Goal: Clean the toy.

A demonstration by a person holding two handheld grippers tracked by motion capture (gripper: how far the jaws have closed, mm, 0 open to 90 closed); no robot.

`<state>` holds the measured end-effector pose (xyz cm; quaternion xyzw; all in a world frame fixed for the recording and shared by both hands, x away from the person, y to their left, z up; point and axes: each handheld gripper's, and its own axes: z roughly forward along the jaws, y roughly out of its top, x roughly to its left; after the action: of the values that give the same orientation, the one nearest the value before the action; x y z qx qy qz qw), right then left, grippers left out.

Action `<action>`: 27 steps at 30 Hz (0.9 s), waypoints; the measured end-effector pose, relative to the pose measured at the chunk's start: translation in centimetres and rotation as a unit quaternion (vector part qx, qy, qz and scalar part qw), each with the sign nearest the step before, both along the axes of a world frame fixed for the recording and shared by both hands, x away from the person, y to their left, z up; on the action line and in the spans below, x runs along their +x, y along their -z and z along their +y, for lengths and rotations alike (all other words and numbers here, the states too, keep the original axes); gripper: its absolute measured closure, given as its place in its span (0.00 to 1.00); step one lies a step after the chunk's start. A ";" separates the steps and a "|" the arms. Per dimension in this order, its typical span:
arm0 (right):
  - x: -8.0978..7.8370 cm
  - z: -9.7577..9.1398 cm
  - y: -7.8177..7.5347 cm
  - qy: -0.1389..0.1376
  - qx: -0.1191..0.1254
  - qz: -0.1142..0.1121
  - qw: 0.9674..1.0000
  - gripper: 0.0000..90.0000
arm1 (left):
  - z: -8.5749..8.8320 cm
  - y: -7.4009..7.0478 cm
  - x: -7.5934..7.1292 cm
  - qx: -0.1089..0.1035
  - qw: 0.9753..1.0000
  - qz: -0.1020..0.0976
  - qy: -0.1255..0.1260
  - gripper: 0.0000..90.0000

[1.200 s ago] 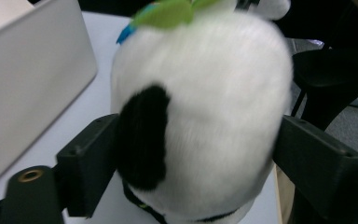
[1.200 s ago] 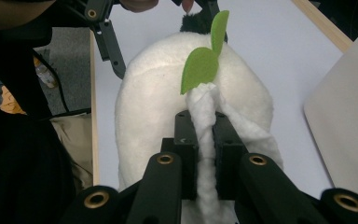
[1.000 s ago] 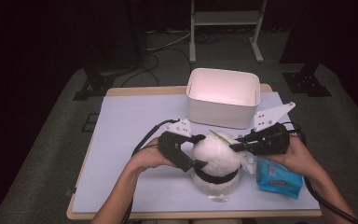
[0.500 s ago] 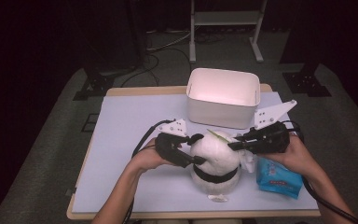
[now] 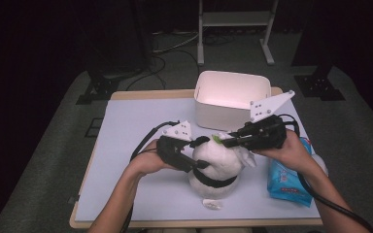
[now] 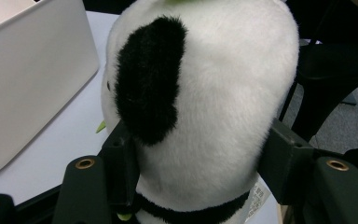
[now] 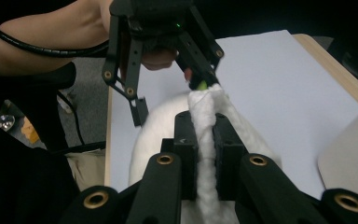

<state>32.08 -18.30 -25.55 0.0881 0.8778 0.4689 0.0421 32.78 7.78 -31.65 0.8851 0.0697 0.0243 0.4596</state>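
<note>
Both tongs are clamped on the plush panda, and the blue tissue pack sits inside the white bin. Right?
Not quite. The blue tissue pack lies on the table beside the person's right forearm, not inside the white bin; the high view shows it. The rest holds: the left tongs squeeze the plush panda across its body, and the right tongs pinch a fold of its white fur.

The left gripper (image 5: 200,154) is clamping in on the plush (image 5: 219,162), its jaws having just closed from wide apart onto the white body, pads pressing both flanks. The right gripper (image 5: 226,141) is lifting slightly, pulling a pinched fold of fur upward.
</note>
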 end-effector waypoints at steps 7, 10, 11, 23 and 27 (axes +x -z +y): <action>0.1 1.4 -0.3 -0.017 -0.003 0.004 1.000 0.91 | -0.3 0.0 0.0 0.002 1.000 0.002 0.003 0.41; 0.2 1.1 -0.1 -0.017 -0.003 0.012 1.000 0.90 | -0.3 0.2 -0.1 -0.003 1.000 0.007 0.000 0.41; 0.2 1.0 0.0 -0.012 -0.007 0.012 1.000 0.89 | -0.4 0.2 -0.1 -0.004 1.000 0.007 0.001 0.40; -0.5 0.3 0.0 -0.018 -0.031 0.004 0.999 0.75 | -0.3 0.3 -0.1 -0.003 1.000 0.007 0.002 0.39; -0.5 -0.2 0.1 -0.013 -0.032 0.003 0.999 0.77 | -0.1 0.4 0.0 -0.006 1.000 0.009 0.002 0.39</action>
<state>31.53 -18.55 -25.61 0.0767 0.8933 0.4413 0.0365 32.74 7.64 -32.01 0.8828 0.0724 0.0151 0.4639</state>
